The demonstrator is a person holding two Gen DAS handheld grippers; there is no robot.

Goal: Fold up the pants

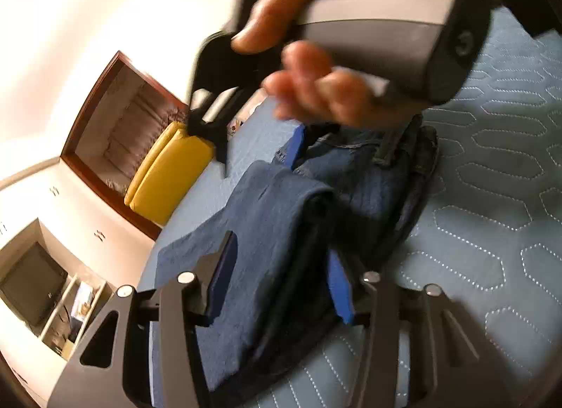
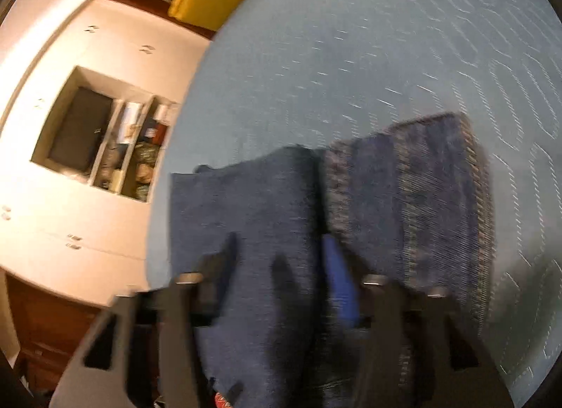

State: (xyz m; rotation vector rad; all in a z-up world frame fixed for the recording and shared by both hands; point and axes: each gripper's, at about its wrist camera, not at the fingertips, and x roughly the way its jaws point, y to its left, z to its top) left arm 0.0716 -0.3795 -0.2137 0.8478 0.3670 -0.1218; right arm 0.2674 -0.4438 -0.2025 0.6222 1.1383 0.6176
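Dark blue jeans (image 1: 368, 176) lie folded in a stack on a light blue quilted bedspread (image 1: 491, 197). My left gripper (image 1: 281, 278) reaches over the near end, its blue pads apart on either side of the top folded layer, not pressing it. A person's hand (image 1: 316, 92) holds my right gripper (image 1: 258, 148) above the far end of the jeans, with its fingers spread wide. In the blurred right wrist view, the right gripper (image 2: 281, 267) is open over the jeans (image 2: 404, 179), with cloth lying between its fingers.
A yellow cushion (image 1: 168, 176) sits at the bed's far edge below a wood-framed panel (image 1: 123, 120). White cabinets hold a niche with a dark screen (image 1: 31, 281) and cluttered shelves (image 2: 137, 158). Bare bedspread (image 2: 351, 39) stretches beyond the jeans.
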